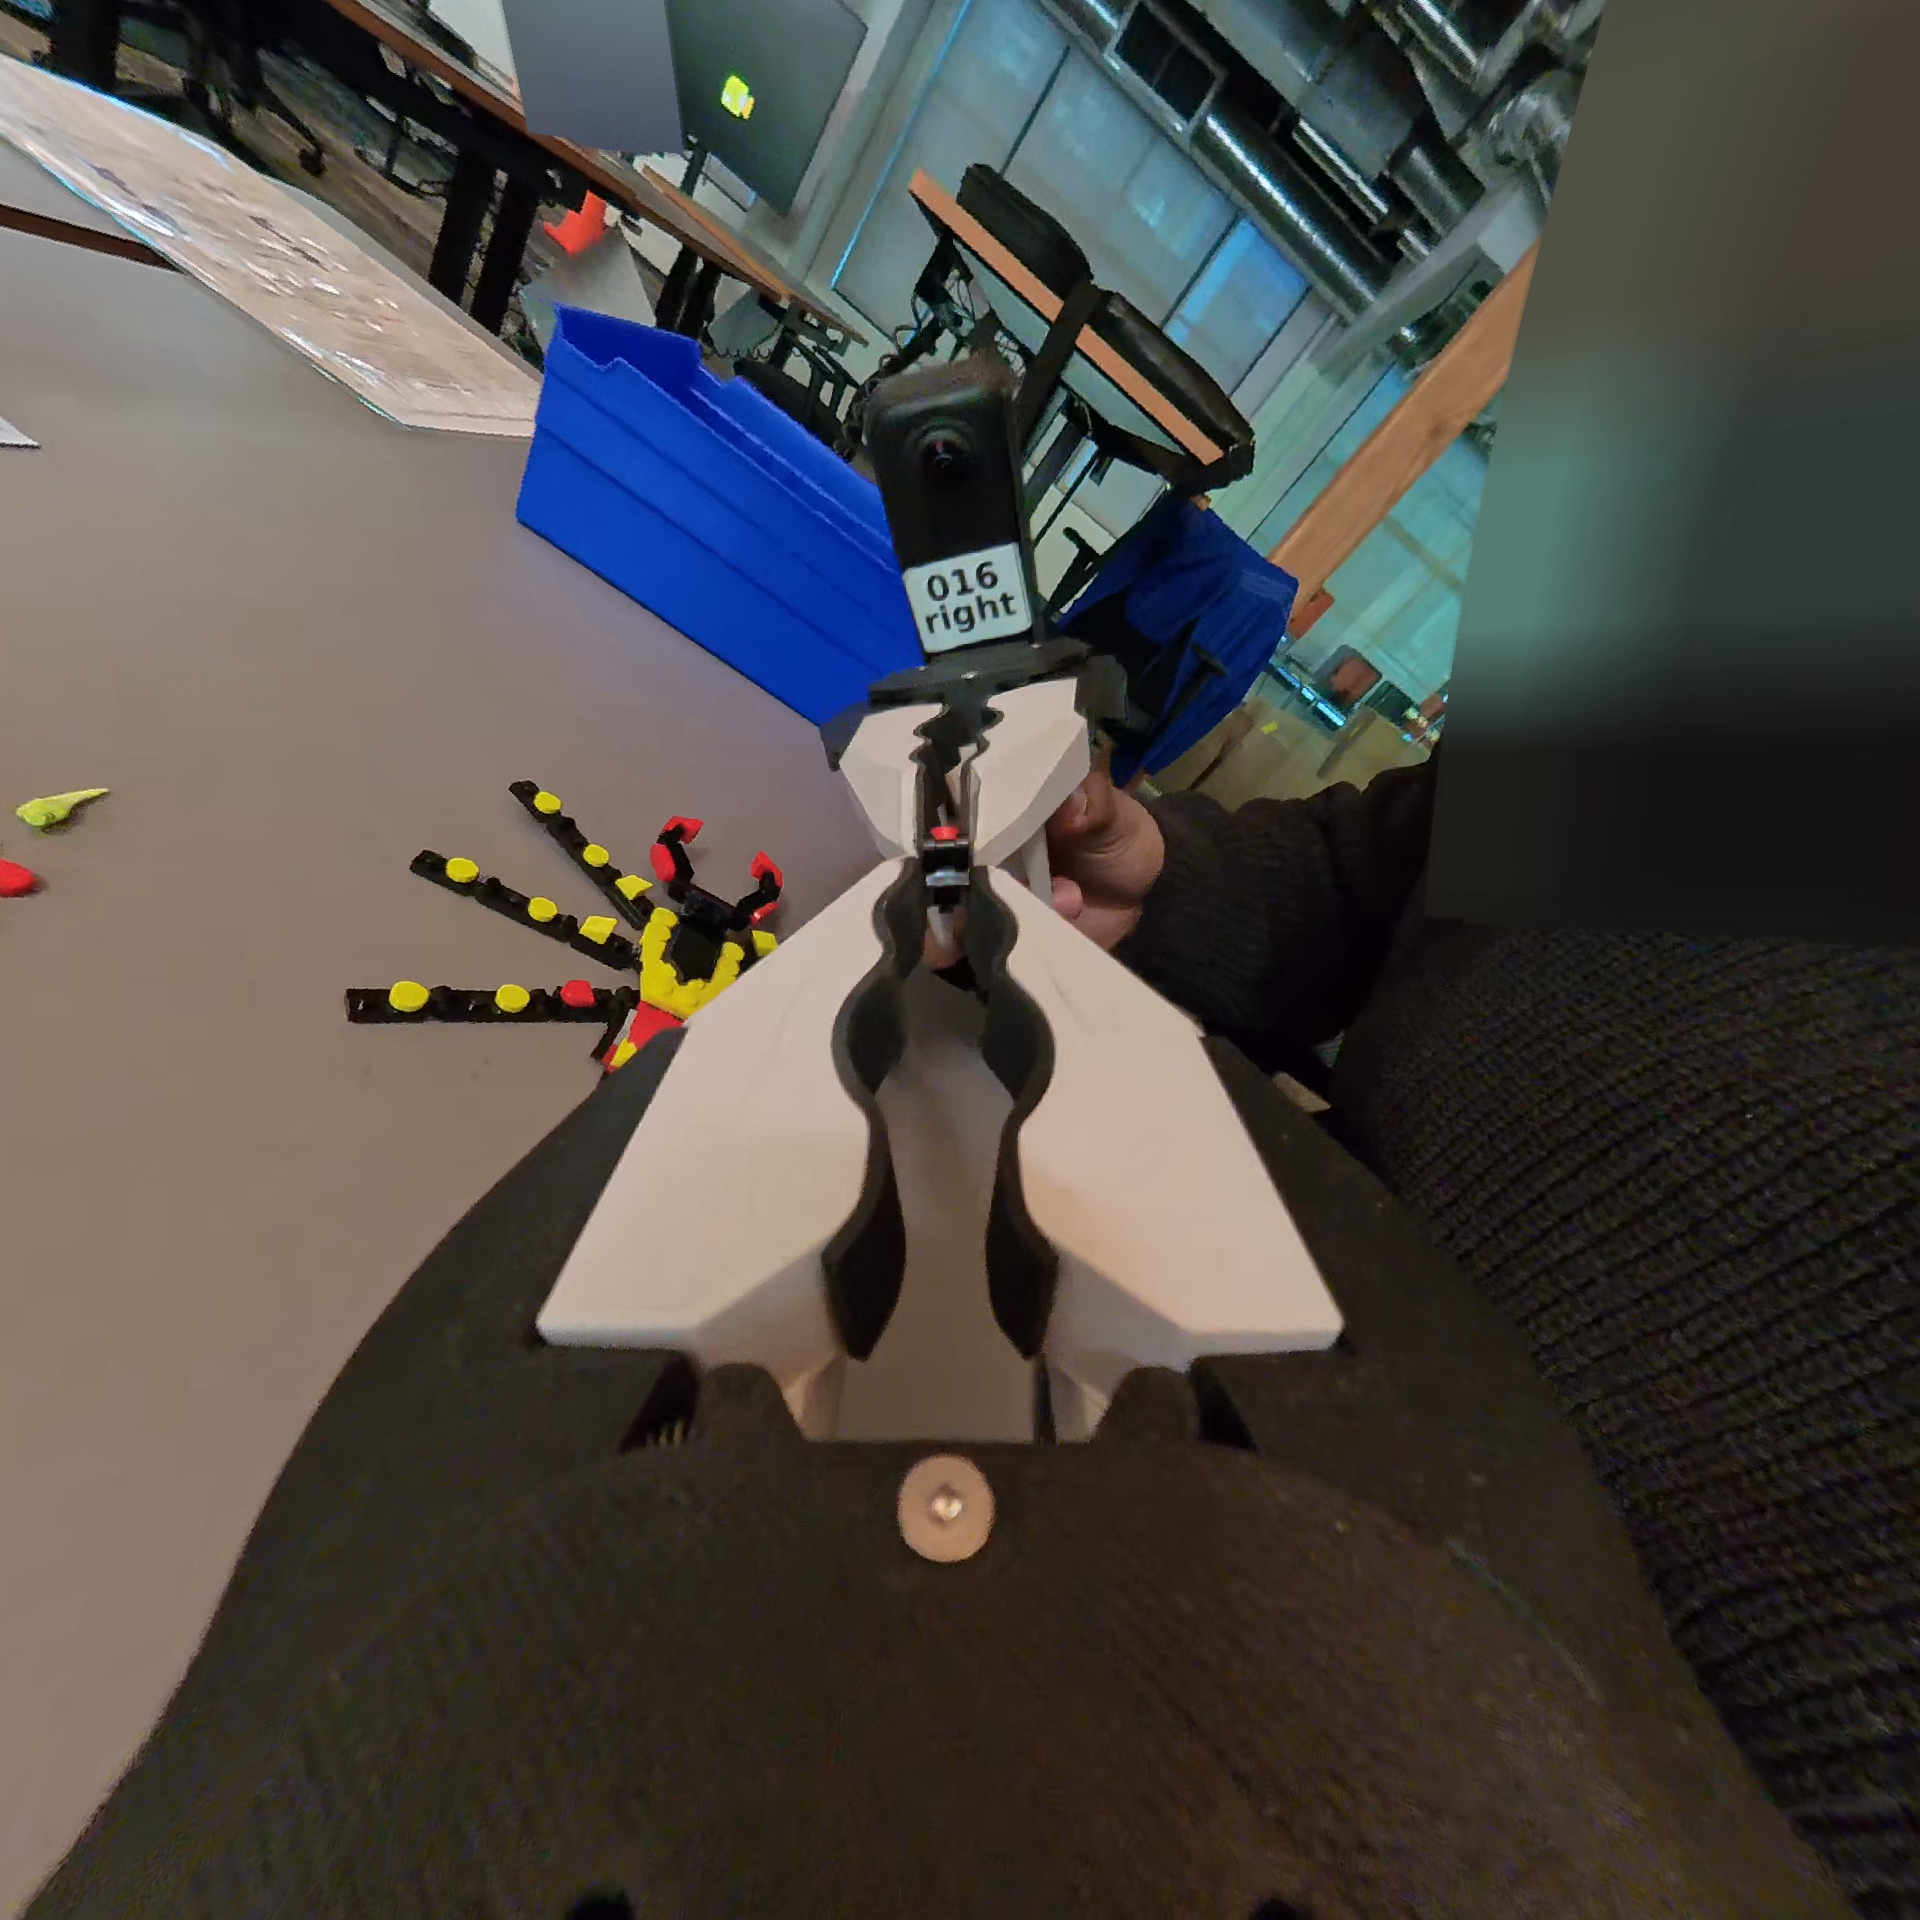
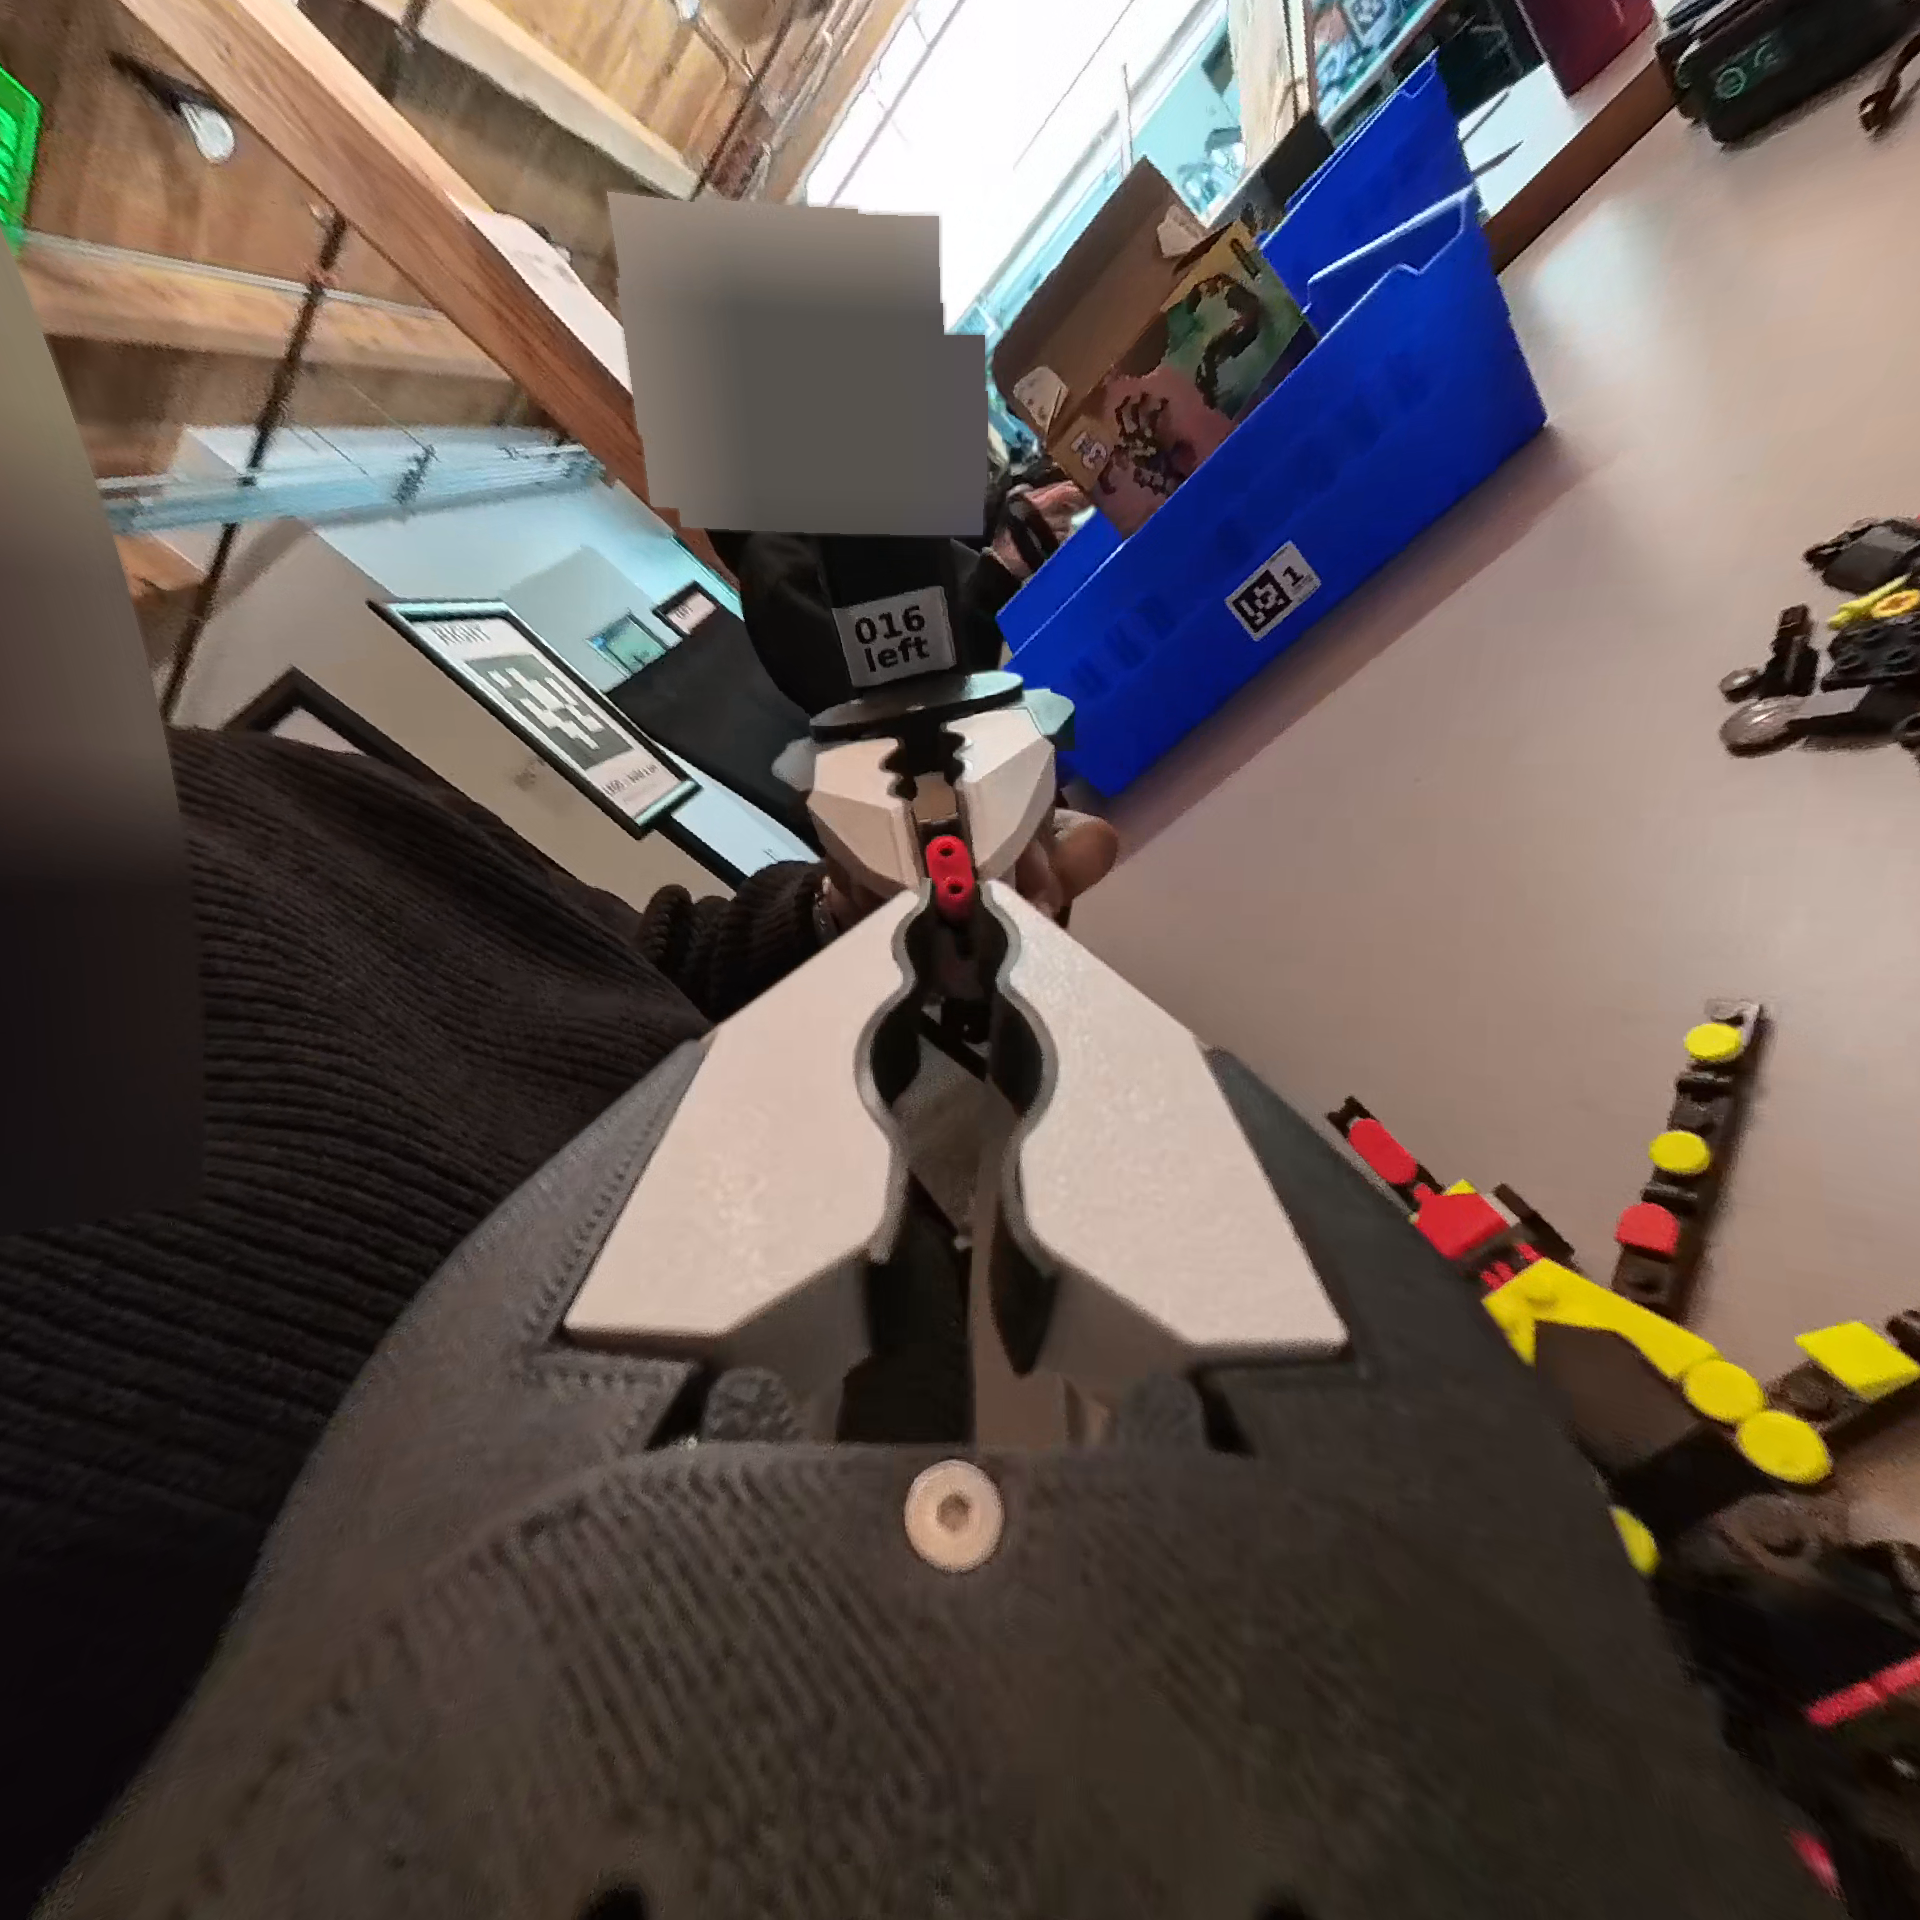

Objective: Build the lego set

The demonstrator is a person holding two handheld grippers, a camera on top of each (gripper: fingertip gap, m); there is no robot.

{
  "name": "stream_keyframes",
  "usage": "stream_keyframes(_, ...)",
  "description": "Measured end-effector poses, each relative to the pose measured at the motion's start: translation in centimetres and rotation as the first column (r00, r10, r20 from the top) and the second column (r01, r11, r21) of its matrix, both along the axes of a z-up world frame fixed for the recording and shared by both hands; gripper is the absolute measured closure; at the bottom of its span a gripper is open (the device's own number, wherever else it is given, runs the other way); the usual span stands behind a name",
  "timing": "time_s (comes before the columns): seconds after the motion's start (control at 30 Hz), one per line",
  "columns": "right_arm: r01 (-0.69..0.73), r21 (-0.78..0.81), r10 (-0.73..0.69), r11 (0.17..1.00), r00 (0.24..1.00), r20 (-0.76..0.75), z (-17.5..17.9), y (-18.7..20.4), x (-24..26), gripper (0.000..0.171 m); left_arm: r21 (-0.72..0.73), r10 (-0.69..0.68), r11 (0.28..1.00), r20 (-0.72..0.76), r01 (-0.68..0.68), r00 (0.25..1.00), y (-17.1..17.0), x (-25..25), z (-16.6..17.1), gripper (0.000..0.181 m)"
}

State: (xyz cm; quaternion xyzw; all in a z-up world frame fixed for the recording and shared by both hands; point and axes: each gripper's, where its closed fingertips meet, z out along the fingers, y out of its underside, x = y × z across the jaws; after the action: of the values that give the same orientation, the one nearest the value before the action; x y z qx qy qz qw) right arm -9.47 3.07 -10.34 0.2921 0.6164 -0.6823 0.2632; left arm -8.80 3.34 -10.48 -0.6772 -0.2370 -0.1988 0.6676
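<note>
Black-and-red brick piece (image 1: 943,868), small, pinched from opposite ends by left gripper (image 1: 943,914) and right gripper (image 2: 951,914), both closed on it, tips meeting above the grey table (image 1: 260,623). Black, yellow and red brick model (image 1: 623,956) lies on the table below; blue bin (image 1: 707,520) behind.

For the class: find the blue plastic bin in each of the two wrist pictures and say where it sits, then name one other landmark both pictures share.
Left wrist view: the blue bin stands upper centre-left on the grey table, behind the far gripper.
Right wrist view: the blue bin stands upper right, beside the far gripper.
Shared landmark: the black, yellow and red brick model on the table.
</note>
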Motion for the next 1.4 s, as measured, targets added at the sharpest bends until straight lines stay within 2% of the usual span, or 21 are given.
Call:
stream_keyframes(0.1,-0.003,-0.011,0.002,1.0,1.0,-0.014,0.0,0.0,0.0,0.164,0.038,-0.003,0.999,0.048,0.001,0.999,0.0,-0.1,0.1,0.174)
stream_keyframes(0.27,0.085,-0.053,-0.087,0.995,0.996,-0.028,0.7,1.3,-1.4,0.157,0.079,0.005,0.997,0.087,-0.012,0.996,-0.3,-0.5,0.4,0.175)
stream_keyframes(0.4,0.056,-0.04,-0.058,0.998,0.998,-0.036,0.5,0.7,-0.8,0.154,0.061,-0.006,0.998,0.074,0.001,0.997,0.1,-0.1,0.2,0.176)
stream_keyframes(0.67,0.002,0.001,-0.001,1.0,0.998,-0.057,-0.1,-0.2,0.2,0.163,0.057,-0.012,0.998,0.077,0.008,0.997,0.2,0.1,0.0,0.176)
stream_keyframes(1.03,-0.001,0.013,0.001,1.0,0.998,-0.061,0.0,0.1,0.1,0.164,0.079,-0.02,0.997,0.091,0.013,0.996,0.1,0.0,0.0,0.174)
stream_keyframes(1.13,-0.002,-0.044,0.003,0.999,1.0,0.019,0.3,0.7,-0.4,0.164,0.086,0.034,0.996,0.048,-0.038,0.998,-0.5,-0.7,0.3,0.162)
stream_keyframes(1.23,-0.052,-0.078,0.059,0.996,0.994,0.091,0.1,0.5,0.0,0.164,0.046,0.083,0.996,-0.068,-0.08,0.994,-0.7,-1.0,0.3,0.154)
stream_keyframes(1.4,-0.14,-0.129,0.158,0.982,0.978,0.14,0.4,0.0,1.3,0.164,0.044,0.059,0.998,-0.222,-0.051,0.973,-0.2,0.5,1.2,0.155)
